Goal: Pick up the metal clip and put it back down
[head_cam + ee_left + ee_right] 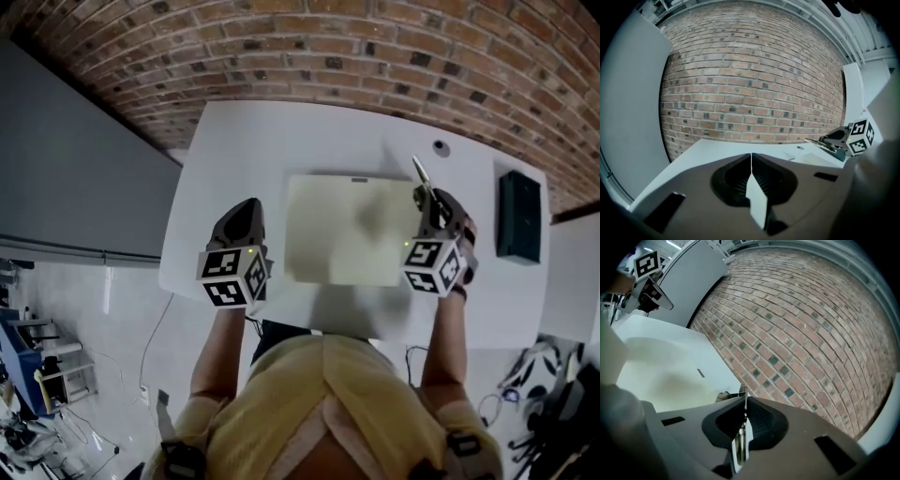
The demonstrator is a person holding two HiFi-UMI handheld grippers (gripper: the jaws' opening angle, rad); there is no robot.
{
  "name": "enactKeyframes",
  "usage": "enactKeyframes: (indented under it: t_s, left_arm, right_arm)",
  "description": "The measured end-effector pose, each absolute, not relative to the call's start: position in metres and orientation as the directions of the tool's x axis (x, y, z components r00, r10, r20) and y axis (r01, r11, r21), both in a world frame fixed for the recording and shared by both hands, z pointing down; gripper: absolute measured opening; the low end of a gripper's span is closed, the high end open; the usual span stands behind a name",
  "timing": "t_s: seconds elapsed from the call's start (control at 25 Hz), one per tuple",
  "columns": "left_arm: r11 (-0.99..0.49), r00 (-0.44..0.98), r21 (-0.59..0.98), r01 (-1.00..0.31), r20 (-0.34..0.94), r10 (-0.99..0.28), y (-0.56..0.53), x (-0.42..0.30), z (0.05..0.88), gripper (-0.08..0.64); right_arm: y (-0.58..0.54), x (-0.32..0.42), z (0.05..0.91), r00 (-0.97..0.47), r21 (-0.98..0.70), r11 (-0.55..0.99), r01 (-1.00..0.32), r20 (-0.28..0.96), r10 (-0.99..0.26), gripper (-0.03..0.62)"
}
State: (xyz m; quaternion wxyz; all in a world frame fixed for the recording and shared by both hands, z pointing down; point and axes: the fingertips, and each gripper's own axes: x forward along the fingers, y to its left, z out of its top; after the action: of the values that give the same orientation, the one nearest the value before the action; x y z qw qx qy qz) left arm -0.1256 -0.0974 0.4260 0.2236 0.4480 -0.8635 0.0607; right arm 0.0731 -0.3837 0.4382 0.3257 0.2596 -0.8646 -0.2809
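Yellow-shirted person (323, 394) holds the metal clip (421, 172) up in the right hand-held gripper (429, 199).
Its jaws are pressed together on the clip, whose thin silver end sticks out past the tips, off the white surface (244, 150) and over the far right corner of the cream mat (342, 230). The left hand-held gripper (242, 211) hangs just beside the mat's left edge, jaws closed with nothing between them. A dark green box (518, 216) lies well to the right.
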Motion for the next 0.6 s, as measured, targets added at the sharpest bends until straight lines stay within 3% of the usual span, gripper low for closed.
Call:
enactKeyframes:
  t_s: [0.6]
  left_arm:
    - [0.592, -0.503, 0.093, -0.801, 0.431, -0.749, -0.005, -0.256, 0.424, 0.005]
  right_arm:
    - [-0.278, -0.094, 0.405, -0.716, 0.704, 0.692, -0.163, 0.398, -0.573, 0.008]
